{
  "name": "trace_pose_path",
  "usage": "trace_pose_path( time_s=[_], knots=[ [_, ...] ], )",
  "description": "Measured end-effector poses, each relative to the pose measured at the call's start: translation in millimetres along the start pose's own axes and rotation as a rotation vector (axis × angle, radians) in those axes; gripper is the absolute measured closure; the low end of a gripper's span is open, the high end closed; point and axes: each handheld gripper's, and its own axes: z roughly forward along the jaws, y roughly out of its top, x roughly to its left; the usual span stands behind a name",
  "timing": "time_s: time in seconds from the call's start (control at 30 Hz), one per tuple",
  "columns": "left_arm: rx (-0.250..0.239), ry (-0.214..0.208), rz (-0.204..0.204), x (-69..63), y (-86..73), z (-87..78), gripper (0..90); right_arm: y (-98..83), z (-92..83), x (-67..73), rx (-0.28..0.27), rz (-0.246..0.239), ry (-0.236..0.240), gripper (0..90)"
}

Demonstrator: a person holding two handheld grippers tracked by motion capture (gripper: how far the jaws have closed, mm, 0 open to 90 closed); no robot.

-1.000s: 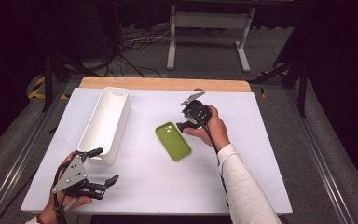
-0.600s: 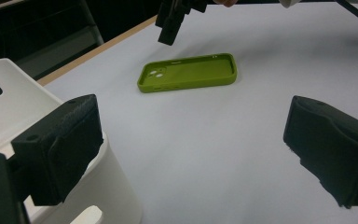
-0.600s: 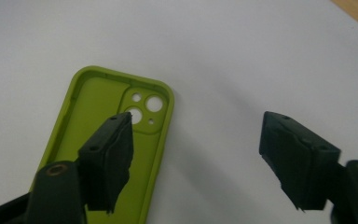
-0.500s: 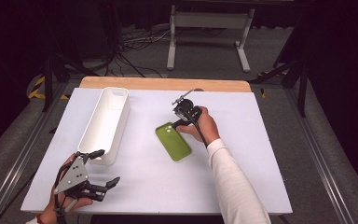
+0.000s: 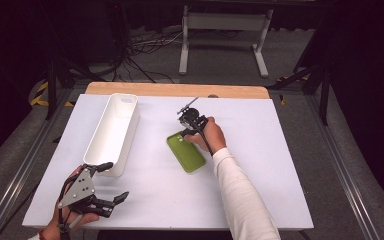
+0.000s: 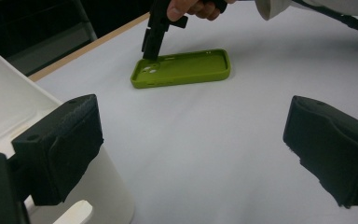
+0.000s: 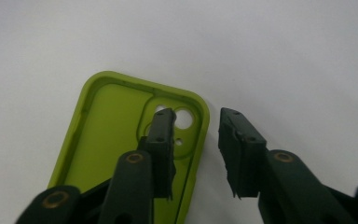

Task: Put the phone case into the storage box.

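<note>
Right gripper (image 5: 187,131) straddles the green phone case's (image 5: 186,152) camera-end rim: one jaw inside the case, the other outside on the table (image 5: 260,165); jaws apart, just been closing, not yet pinching. Case lies flat mid-table, right of the white bin (image 5: 111,132). Versus a second ago, the gripper has dropped onto the case. Left gripper (image 5: 100,186) wide apart, near edge, unchanged.

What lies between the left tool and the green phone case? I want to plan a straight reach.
In the left gripper view, only bare white table lies between the left tool and the green phone case.
</note>
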Motion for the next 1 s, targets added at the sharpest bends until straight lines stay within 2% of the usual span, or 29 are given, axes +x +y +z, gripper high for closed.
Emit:
trace_pose_path(
  time_s=[0.23, 0.53, 0.77, 1.0],
  knots=[
    [0.006, -0.013, 0.007, -0.5, 0.1, -0.2, 5.3, 2.0, 6.4, -1.2, 0.027, -0.003, -0.026, 75.8],
    [0.010, -0.028, 0.004, -1.5, 0.1, 2.3, 5.3, 3.6, 9.3, -3.8, 0.054, 0.015, -0.006, 83.2],
    [0.026, -0.050, 0.003, -1.5, -0.6, 4.3, 5.3, 7.0, 11.1, -1.9, 0.095, 0.050, -0.037, 86.2],
    [0.032, -0.065, 0.001, -2.4, -0.7, 6.2, 5.3, 9.0, 11.7, 3.0, 0.108, 0.052, -0.071, 87.9]
  ],
)
